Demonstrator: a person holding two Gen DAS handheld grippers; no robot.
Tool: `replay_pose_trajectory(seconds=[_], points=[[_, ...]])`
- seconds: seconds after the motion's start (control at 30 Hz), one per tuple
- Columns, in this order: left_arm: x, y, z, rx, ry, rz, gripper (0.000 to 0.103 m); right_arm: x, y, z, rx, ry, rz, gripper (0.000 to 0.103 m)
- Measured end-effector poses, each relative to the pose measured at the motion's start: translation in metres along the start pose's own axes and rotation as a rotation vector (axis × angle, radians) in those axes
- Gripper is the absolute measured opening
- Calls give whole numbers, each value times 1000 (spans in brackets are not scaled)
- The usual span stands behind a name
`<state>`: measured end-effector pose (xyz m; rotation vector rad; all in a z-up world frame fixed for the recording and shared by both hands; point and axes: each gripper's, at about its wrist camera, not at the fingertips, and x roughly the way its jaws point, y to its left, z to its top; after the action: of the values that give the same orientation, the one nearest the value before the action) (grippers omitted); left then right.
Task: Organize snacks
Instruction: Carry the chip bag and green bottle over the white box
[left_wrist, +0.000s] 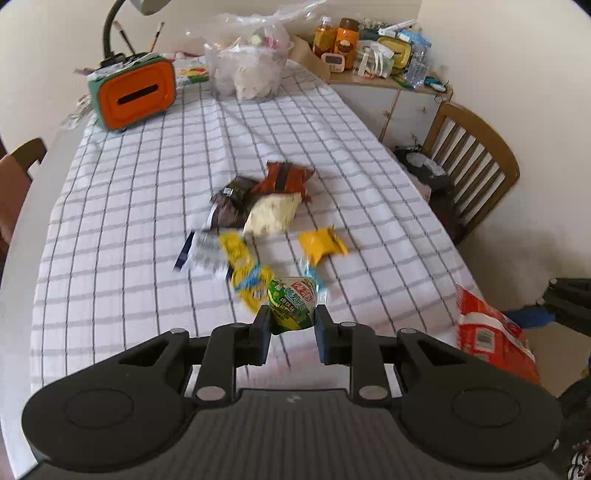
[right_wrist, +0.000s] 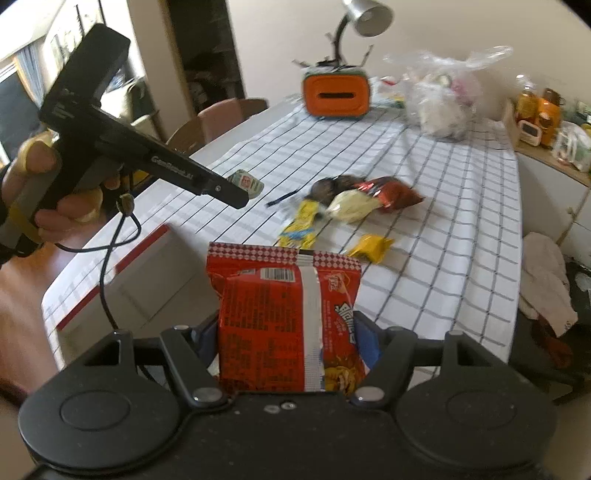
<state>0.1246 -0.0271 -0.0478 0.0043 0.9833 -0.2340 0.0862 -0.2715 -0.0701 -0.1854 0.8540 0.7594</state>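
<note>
My left gripper (left_wrist: 291, 320) is shut on a small green snack packet (left_wrist: 292, 302), held above the checked tablecloth (left_wrist: 129, 206); the packet also shows at its tip in the right wrist view (right_wrist: 246, 181). My right gripper (right_wrist: 291, 332) is shut on a large red snack bag (right_wrist: 288, 317), held over the table's near edge; the bag shows at the right in the left wrist view (left_wrist: 491, 332). Loose snacks lie mid-table: a long yellow packet (left_wrist: 245, 271), a small yellow packet (left_wrist: 321, 245), a pale bag (left_wrist: 271, 218), a brown-orange packet (left_wrist: 284, 177), a dark packet (left_wrist: 231, 206).
A white box with a red rim (right_wrist: 122, 280) sits at the table's near left. An orange tissue box (left_wrist: 136, 94), a lamp and a clear plastic bag (left_wrist: 247, 62) stand at the far end. Wooden chairs (left_wrist: 469, 162) flank the table; a cluttered cabinet (left_wrist: 373, 48) stands behind.
</note>
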Motion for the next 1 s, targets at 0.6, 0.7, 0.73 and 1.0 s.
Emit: replay_pose_trajectory(seconds=[0.6,0.7,0.73,1.0], points=[[10,-25,-97,-3,240,60,24,44,67,-33,-134,198,9,71],[19,-24,-103,-16,293,84,24,46,71,-34,-145,223,-3,71],[22,-24,-105,-19,308,86,24,48,71,-33,-148,234,-6,71],[41,-22,-113,-36,432,116,27,55,65,-32,-106,266,-13,71]])
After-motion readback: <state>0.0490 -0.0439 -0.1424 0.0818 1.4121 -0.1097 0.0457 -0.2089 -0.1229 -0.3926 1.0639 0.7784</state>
